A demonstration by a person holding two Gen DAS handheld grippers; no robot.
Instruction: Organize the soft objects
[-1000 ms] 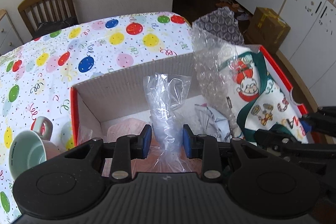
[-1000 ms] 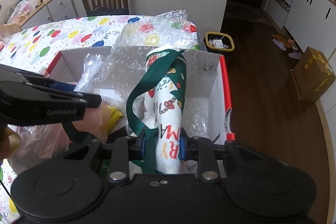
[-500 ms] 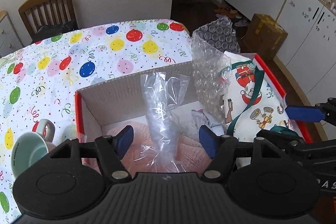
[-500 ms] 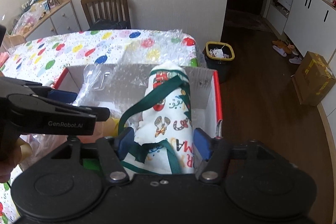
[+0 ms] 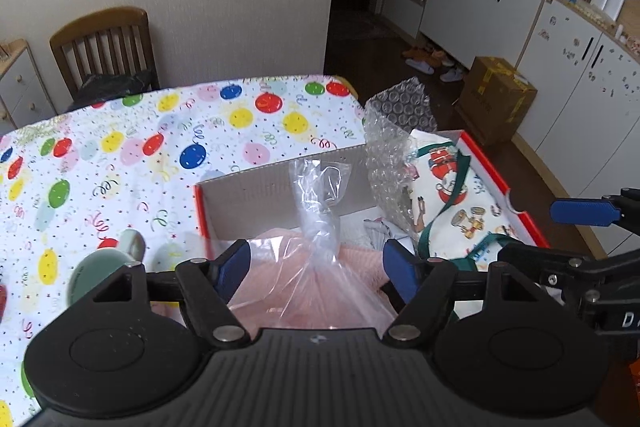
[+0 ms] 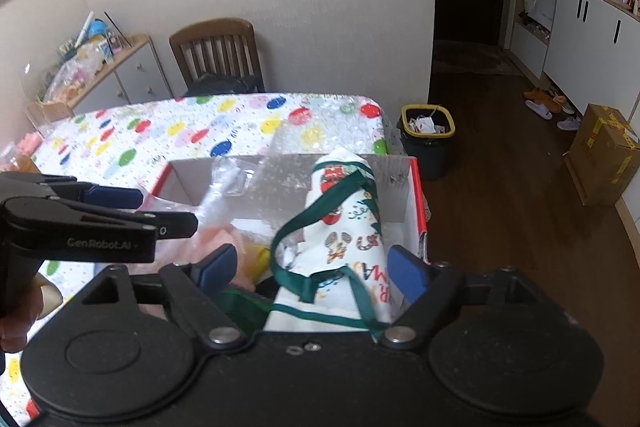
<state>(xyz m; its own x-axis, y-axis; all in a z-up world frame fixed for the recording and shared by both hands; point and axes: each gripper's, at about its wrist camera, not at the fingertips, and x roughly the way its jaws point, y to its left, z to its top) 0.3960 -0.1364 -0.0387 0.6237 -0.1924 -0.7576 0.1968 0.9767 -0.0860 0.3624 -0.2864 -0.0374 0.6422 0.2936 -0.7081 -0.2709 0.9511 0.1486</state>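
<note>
Released just now: plastic bag (image 5: 320,227) and Christmas cloth (image 6: 352,227), upright in cardboard box (image 6: 400,187).

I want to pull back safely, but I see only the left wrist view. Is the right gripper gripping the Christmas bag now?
Observer: No. The right gripper has just been opening its jaws. The Christmas bag stands between them, but neither pad presses on it.
Operator: Is something hidden beside the pink bag?
Observer: Yes. A yellow soft item lies in the box, between the pink bag and the Christmas bag.
Operator: What stands on the floor past the table's far corner?
Observer: A dark bin with a yellow rim, with paper scraps inside.
</note>
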